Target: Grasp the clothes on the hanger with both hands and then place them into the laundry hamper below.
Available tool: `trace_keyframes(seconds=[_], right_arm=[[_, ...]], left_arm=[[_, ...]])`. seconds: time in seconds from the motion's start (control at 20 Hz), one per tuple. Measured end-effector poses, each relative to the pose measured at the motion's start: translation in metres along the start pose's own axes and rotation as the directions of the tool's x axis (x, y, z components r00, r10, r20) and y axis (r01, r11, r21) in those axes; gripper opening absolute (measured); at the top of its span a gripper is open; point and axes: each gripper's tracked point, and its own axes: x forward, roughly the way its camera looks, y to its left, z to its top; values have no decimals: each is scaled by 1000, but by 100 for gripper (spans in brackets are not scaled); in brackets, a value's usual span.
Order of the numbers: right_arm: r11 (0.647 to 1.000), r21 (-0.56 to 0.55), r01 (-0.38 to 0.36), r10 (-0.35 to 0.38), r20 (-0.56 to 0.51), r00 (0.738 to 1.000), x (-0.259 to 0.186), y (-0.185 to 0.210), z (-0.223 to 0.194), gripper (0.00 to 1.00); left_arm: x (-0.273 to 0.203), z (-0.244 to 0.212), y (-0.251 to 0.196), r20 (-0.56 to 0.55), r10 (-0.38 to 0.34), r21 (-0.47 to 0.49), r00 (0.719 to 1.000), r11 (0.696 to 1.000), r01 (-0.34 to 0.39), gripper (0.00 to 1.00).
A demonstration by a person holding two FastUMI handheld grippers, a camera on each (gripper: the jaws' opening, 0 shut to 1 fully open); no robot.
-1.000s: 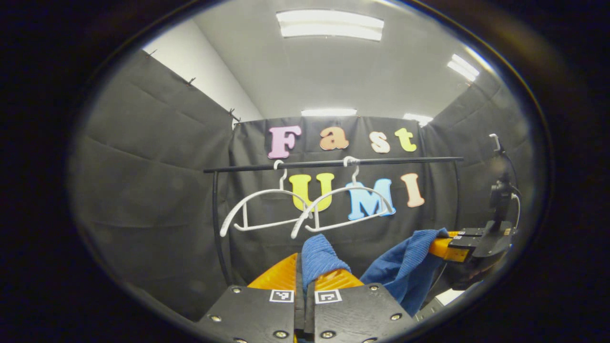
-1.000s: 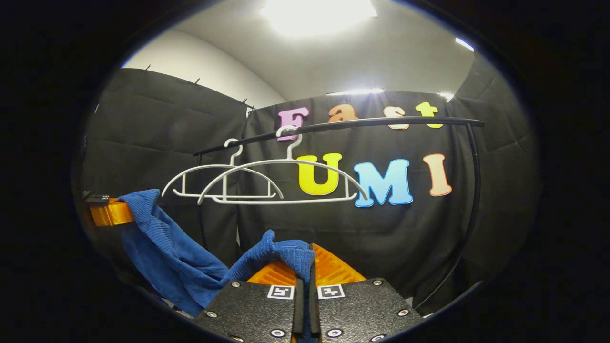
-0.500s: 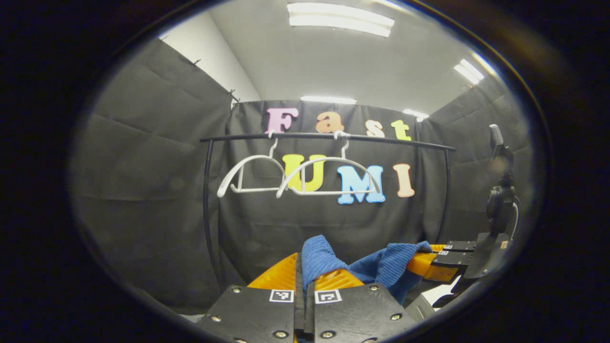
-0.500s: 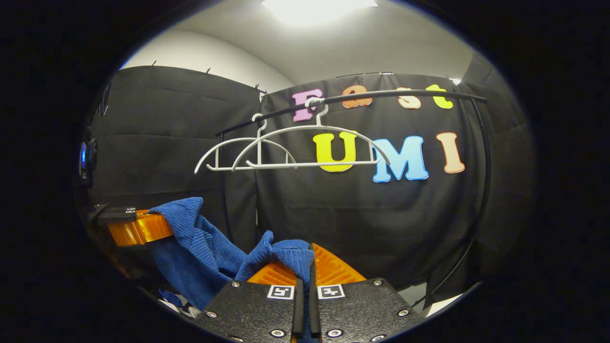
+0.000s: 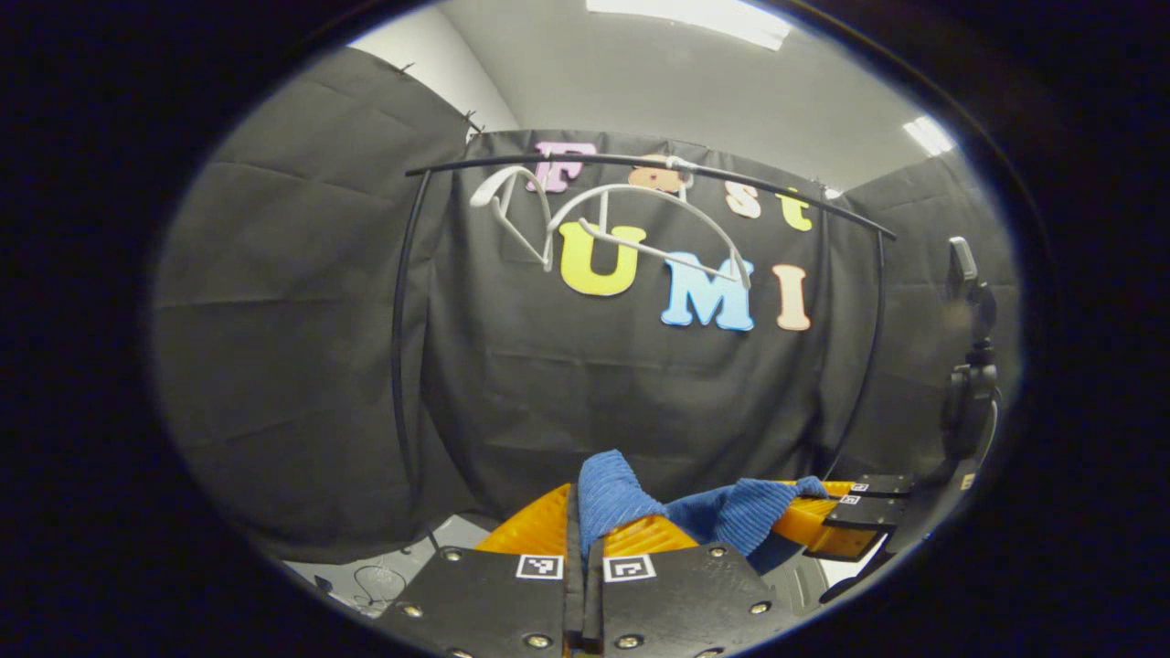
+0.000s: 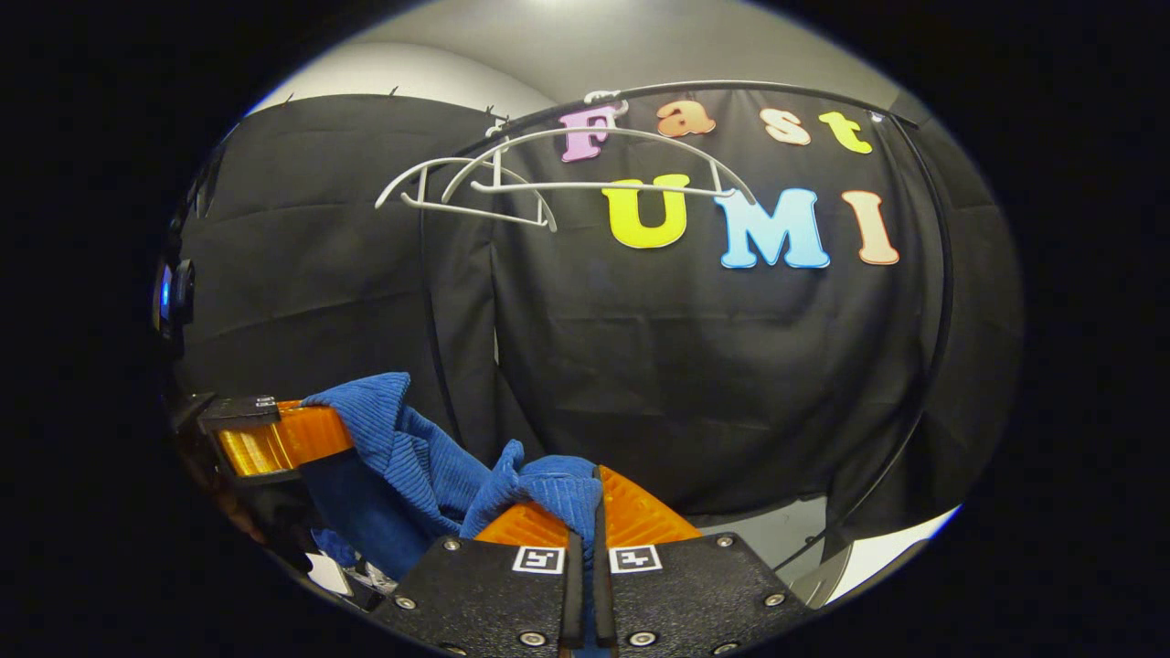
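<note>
A blue ribbed garment stretches between both grippers, off the hangers. My left gripper is shut on one bunched end of it at the bottom of the left gripper view. The right gripper shows there at the lower right, also clamped on the cloth. In the right gripper view my right gripper is shut on the garment, and the left gripper holds its other end at the lower left. Two bare white hangers hang on the black rail high above.
The rail's black uprights curve down at each side in front of the cloth wall. A pale floor strip and a grey rounded rim show low on the right. A camera mount on a stand rises at the far right.
Both grippers have dropped with the garment; the rail and hangers have climbed towards the top of both views, and the hangers are swinging. The two grippers have come closer together.
</note>
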Motion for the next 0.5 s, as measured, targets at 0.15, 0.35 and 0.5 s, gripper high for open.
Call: trace_keyframes(seconds=[0.15, 0.35, 0.5], right_arm=[[1000, -4, -4, 4, -38, 999, 10, 1, -17, 4], [1000, -1, 1, -1, -104, 995, 5, 9, -48, 4], [1000, 0, 11, -11, -171, 985, 9, 4, -77, 4]], left_arm=[[6, -21, 3, -42, 9, 7, 999, 1000, -9, 1], [7, -59, 10, -115, 23, 8, 993, 1000, -23, 1], [10, -88, 16, -176, 28, 31, 984, 999, -23, 1]])
